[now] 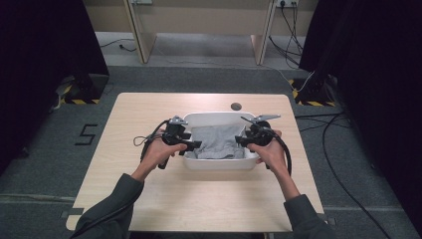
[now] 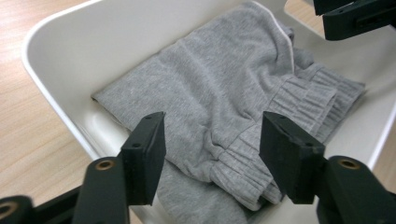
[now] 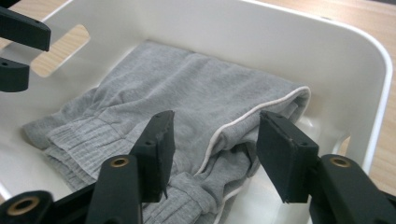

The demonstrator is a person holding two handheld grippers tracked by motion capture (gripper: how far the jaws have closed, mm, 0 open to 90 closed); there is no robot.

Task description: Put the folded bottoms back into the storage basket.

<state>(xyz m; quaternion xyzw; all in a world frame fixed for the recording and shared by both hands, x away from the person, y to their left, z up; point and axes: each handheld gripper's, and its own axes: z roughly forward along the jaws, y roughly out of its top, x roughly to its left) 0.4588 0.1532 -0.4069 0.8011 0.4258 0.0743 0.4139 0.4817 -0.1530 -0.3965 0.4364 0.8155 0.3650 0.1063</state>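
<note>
A folded grey garment (image 1: pixel 217 141) with a ribbed waistband and white piping lies inside a white plastic tub (image 1: pixel 219 116) in the middle of the table. My left gripper (image 1: pixel 195 145) hovers over the tub's left rim, open, jaws spread above the waistband (image 2: pixel 212 154). My right gripper (image 1: pixel 240 141) hovers over the tub's right side, open, jaws spread above the piped edge of the garment (image 3: pixel 215 140). Neither holds anything. The tub's white wall (image 2: pixel 70 51) rises behind the garment (image 2: pixel 219 88), and the tub's rim (image 3: pixel 373 60) curves around the garment (image 3: pixel 187 93).
The tub stands on a light wooden table (image 1: pixel 149 199) with a round dark grommet (image 1: pixel 236 106) at its far edge. Cables trail over the grey floor at right. A handle cutout (image 3: pixel 60 51) opens in the tub's far wall.
</note>
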